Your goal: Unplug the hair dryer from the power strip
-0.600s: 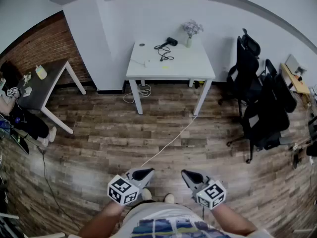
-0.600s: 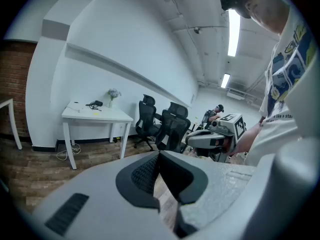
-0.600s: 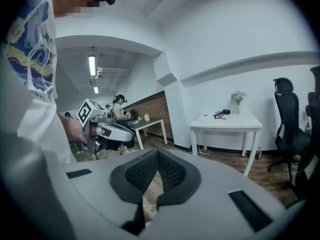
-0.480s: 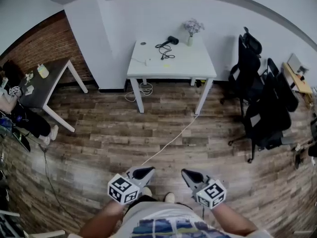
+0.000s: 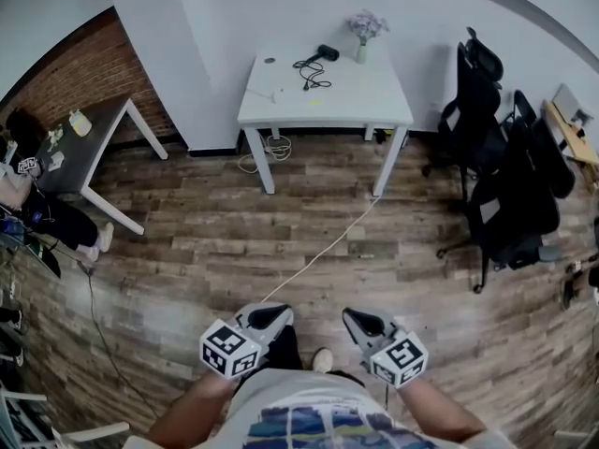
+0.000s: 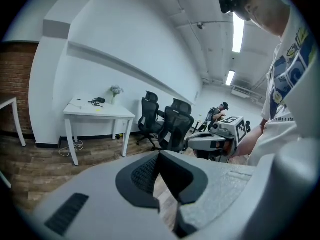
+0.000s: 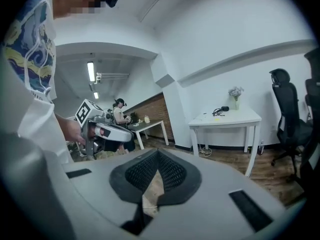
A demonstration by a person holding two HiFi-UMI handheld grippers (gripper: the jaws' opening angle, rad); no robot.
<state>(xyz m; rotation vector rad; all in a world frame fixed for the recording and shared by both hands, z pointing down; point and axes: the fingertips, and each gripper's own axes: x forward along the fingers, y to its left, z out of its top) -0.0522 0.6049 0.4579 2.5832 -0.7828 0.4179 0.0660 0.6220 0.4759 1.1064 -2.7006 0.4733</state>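
The black hair dryer [image 5: 325, 52] lies at the back of a white table [image 5: 374, 106] far across the room, with its dark cord [image 5: 309, 71] coiled beside it. A small white object that may be the power strip [image 5: 270, 93] lies near the table's left edge; it is too small to tell. Both grippers are held low in front of my body, far from the table. The left gripper [image 5: 269, 318] and the right gripper [image 5: 359, 323] are shut and empty. The dryer [image 6: 99, 100] shows small in the left gripper view, and again [image 7: 223, 109] in the right gripper view.
A white cable [image 5: 318, 255] runs across the wooden floor from the table's leg towards me. Black office chairs [image 5: 510, 185] crowd the right side. A dark desk [image 5: 89, 143] and a seated person [image 5: 33, 218] are at the left. A flower vase [image 5: 363, 47] stands by the dryer.
The table has slid a little up the head view and one foot has stepped forward. Both grippers keep their place and stay shut.
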